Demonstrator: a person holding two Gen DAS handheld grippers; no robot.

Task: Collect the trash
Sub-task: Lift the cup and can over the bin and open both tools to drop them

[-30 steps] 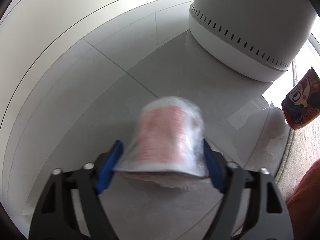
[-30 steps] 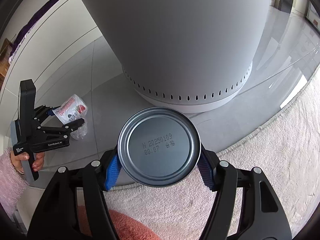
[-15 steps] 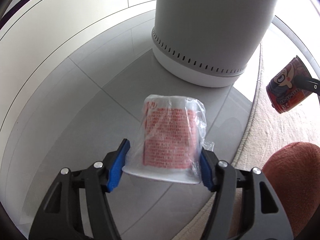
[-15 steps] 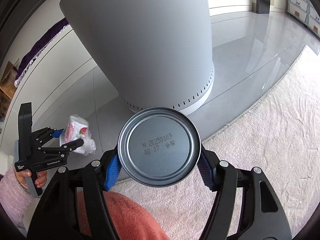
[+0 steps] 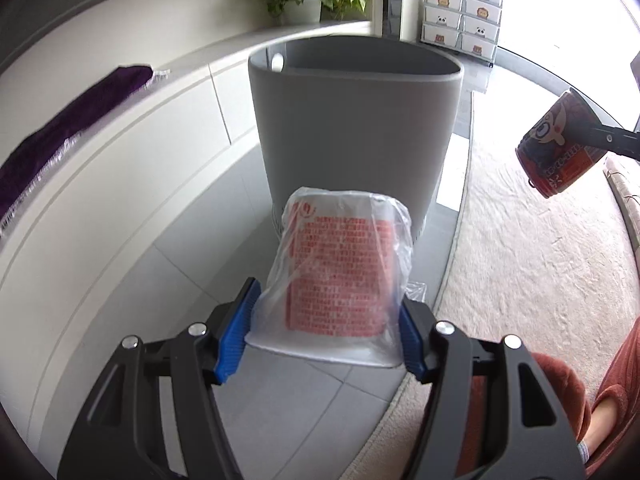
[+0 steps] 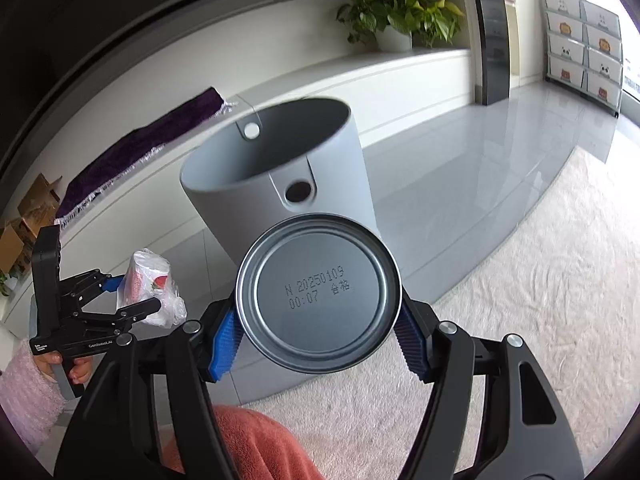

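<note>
The left gripper (image 5: 326, 334) clamps a white paper cup printed in red and wrapped in thin clear plastic film (image 5: 340, 268), its jaws having just closed further on it; the right gripper (image 6: 316, 338) grips a round metal can with a red cartoon label (image 6: 318, 294) across its sides. Both hang near the open grey cylindrical bin (image 6: 276, 172) on the grey tile floor (image 5: 120, 300). The cup looks light, crushable and slippery under its film; the rigid can suits a firm side hold.
</note>
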